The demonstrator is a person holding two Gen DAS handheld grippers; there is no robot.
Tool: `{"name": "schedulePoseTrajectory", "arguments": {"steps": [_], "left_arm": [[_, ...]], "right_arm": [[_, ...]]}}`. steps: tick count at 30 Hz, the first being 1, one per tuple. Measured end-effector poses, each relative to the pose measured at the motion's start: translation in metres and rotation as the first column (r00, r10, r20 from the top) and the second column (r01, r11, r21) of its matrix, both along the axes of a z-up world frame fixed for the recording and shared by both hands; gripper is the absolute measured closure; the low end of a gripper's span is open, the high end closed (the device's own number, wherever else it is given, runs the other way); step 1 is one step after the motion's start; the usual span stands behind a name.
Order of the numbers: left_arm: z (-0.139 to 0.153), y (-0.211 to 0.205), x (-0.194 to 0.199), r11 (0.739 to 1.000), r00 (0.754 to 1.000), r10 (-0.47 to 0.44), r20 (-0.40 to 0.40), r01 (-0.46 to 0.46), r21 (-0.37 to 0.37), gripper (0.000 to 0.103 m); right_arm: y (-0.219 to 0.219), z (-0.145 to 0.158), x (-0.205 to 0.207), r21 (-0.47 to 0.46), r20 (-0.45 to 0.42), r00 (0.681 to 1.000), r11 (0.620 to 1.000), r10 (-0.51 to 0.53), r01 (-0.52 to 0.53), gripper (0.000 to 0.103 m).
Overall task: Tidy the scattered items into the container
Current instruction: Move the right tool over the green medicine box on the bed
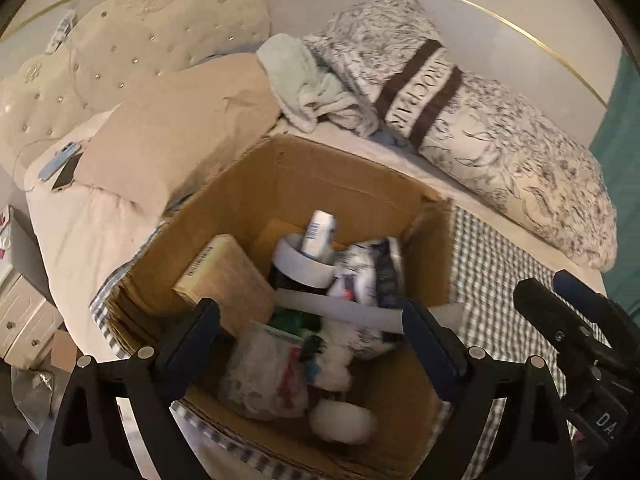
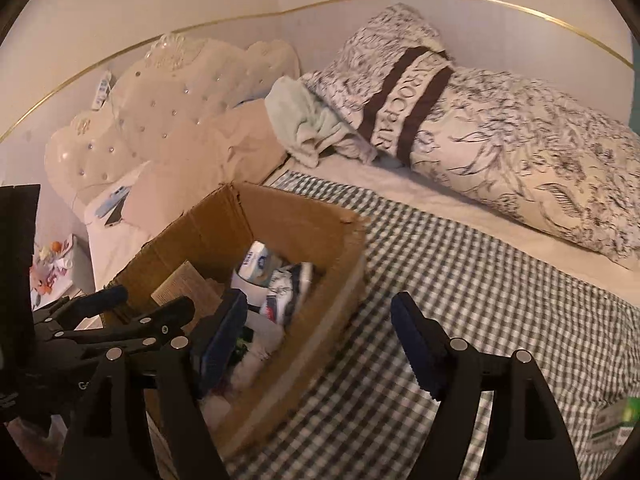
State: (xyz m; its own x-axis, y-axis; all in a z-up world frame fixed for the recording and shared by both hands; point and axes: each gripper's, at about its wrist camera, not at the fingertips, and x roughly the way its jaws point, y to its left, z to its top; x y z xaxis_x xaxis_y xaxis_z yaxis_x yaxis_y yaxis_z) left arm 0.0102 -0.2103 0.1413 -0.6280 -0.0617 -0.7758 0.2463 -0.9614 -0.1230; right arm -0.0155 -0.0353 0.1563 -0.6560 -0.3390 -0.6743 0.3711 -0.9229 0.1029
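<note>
An open cardboard box [image 1: 320, 176] sits on a checked cloth on the bed. It holds a tan carton [image 1: 228, 276], a white bottle [image 1: 318, 232], a roll of white tape [image 1: 304, 264], packets and a clear bag [image 1: 264, 372]. My left gripper [image 1: 312, 328] is open and empty, just above the box's near side. My right gripper [image 2: 320, 340] is open and empty, over the box's right wall [image 2: 320, 308] and the cloth. A green and white packet [image 2: 616, 424] lies on the cloth at the far right.
A patterned pillow [image 2: 500, 136], a mint towel [image 2: 304, 120] and a beige pillow [image 1: 176, 136] lie behind the box. Two phones [image 1: 64, 166] rest at the left by the tufted headboard [image 1: 120, 52]. The checked cloth [image 2: 480, 280] spreads right of the box.
</note>
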Motion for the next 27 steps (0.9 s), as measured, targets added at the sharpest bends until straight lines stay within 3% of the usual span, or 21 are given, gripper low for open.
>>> {"name": "schedulePoseTrajectory", "arguments": {"steps": [9,14,18,27], "left_arm": [[0.015,0.092,0.018,0.991,0.991,-0.134,-0.03,0.133,-0.031,0.004],[0.008,0.153,0.026,0.977,0.976,-0.214,-0.031,0.214,-0.012,0.004],[-0.006,0.2,0.029,0.961,0.961,-0.277,0.012,0.278,-0.014,0.004],[-0.052,0.272,0.038,0.907,0.907,-0.41,0.1,0.417,-0.062,0.004]], "right_arm": [[0.102,0.019,0.044,0.005,-0.064,0.984,0.986,-0.165,0.166,0.02],[0.185,0.008,0.07,-0.009,-0.035,0.954,0.955,-0.296,0.296,0.018],[0.249,-0.007,0.092,0.011,-0.017,0.912,0.912,-0.409,0.409,0.018],[0.369,-0.057,0.126,0.083,0.025,0.776,0.775,-0.63,0.626,0.013]]}}
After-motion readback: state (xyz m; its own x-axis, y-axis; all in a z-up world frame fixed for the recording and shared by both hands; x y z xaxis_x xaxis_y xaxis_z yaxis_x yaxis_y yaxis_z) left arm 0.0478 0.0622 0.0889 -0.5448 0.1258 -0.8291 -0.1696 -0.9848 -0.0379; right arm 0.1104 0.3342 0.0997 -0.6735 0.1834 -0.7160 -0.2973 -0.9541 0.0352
